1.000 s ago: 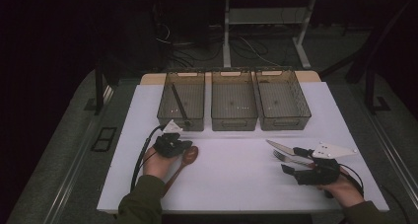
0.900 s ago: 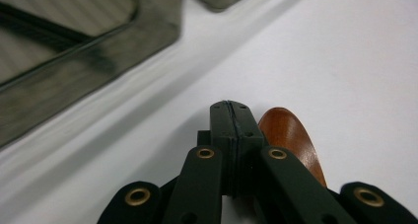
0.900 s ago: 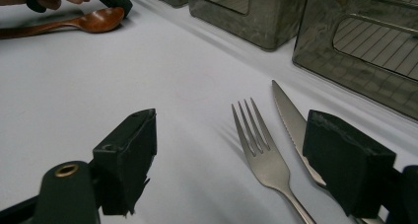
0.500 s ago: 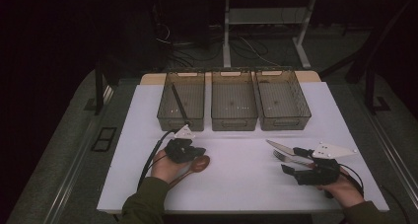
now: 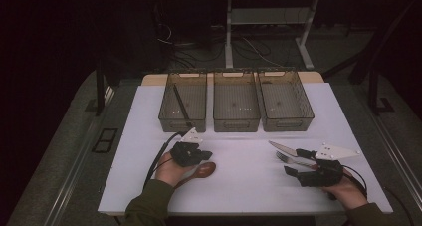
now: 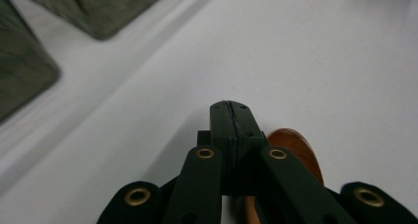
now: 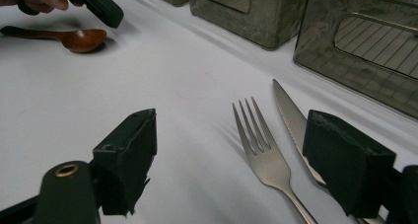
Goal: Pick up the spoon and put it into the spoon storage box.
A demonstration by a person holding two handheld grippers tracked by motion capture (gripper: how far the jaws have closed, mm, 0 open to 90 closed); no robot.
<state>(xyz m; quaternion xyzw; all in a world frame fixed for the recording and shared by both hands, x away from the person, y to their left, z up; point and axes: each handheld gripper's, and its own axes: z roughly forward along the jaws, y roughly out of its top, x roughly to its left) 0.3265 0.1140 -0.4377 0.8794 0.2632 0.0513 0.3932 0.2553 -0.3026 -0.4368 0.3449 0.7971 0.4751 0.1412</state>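
White board (image 5: 239, 186) carries the work in the high view: three bins (image 5: 236, 106) stand in a row at the far edge, the left one with a dark stick in it, the other two bare. A wooden spoon (image 5: 203, 170), fork (image 5: 293, 160) and knife (image 5: 282, 148) lie loose, so the sorting looks barely begun. The left gripper (image 5: 201, 155) hovers over the spoon; the right gripper (image 5: 298, 164) rests by the fork.

From the left gripper view, the jaws are pressed together with nothing between them, the spoon (image 6: 296, 147) just beneath.

From the right gripper view, the jaws stand spread, the fork (image 7: 261, 147) lying between them, untouched, and the knife (image 7: 291, 115) passing under the right-hand jaw.
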